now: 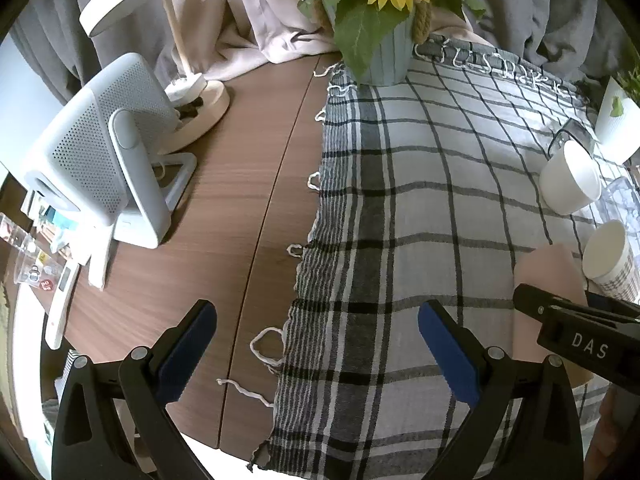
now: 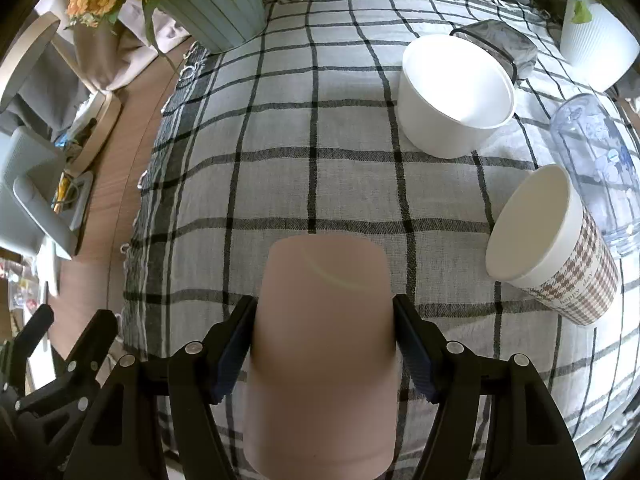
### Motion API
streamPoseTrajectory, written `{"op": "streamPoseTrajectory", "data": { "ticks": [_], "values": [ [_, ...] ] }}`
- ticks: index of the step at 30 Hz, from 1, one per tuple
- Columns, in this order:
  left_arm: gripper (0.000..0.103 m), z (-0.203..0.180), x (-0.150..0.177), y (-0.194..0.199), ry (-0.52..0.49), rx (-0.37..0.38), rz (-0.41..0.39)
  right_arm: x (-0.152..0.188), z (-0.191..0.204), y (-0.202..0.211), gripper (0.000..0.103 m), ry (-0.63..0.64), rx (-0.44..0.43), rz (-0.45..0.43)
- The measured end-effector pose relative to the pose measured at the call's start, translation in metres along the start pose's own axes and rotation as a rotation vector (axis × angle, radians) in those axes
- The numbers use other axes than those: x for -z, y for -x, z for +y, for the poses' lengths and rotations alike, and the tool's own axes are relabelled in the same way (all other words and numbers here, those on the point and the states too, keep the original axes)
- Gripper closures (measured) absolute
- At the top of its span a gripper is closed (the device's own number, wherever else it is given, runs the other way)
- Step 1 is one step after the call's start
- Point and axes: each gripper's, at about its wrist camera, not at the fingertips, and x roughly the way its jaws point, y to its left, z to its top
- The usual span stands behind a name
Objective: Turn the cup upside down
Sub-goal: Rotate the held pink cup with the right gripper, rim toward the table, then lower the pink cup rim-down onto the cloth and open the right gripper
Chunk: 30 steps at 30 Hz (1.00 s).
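Observation:
A pink cup (image 2: 324, 344) stands upside down, base up, on the checked cloth (image 2: 320, 168). My right gripper (image 2: 324, 344) is shut on its sides, one blue pad (image 2: 232, 352) on each side. In the left wrist view the same pink cup (image 1: 544, 276) shows at the right edge, partly behind the right gripper's black body (image 1: 580, 332). My left gripper (image 1: 316, 352) is open and empty, low over the cloth's left edge.
A white paper bowl (image 2: 456, 96), a houndstooth paper cup (image 2: 552, 244) and a clear plastic cup (image 2: 596, 168) stand right of the pink cup. A sunflower pot (image 1: 384, 56), a lamp base (image 1: 200, 112), a white speaker-like device (image 1: 100, 152) and a white ribbed planter (image 2: 596, 44) ring the table.

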Motion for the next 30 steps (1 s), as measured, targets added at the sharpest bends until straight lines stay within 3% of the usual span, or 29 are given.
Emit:
{"op": "streamPoseTrajectory", "data": {
  "ticks": [2,4,8,11,15,20,26,30],
  "values": [
    [0.000,0.002,-0.001,0.002,0.004,0.001,-0.004,0.002,-0.003,0.002,0.034,-0.014,-0.009,-0.004],
    [0.000,0.004,-0.001,0.006,0.006,0.001,-0.010,0.002,-0.004,0.006,0.022,-0.027,-0.027,-0.024],
    [0.000,0.005,-0.004,0.019,0.008,0.015,-0.034,0.009,-0.007,0.038,0.022,-0.048,-0.046,-0.113],
    [0.000,0.000,-0.008,0.027,0.001,0.061,-0.033,0.018,-0.014,0.073,0.021,-0.082,-0.047,-0.208],
    [0.000,-0.024,-0.018,0.035,-0.044,0.162,-0.009,0.025,-0.034,0.106,0.019,-0.156,0.014,-0.279],
    [0.000,-0.065,-0.034,0.036,-0.117,0.300,0.071,0.024,-0.066,0.119,0.019,-0.269,0.064,-0.266],
    [0.001,-0.108,-0.045,0.020,-0.192,0.346,0.172,0.026,-0.105,0.116,0.019,-0.380,0.054,-0.222],
    [0.007,-0.131,-0.046,0.003,-0.214,0.366,0.263,0.029,-0.130,0.109,0.019,-0.450,0.039,-0.190]
  ]
}}
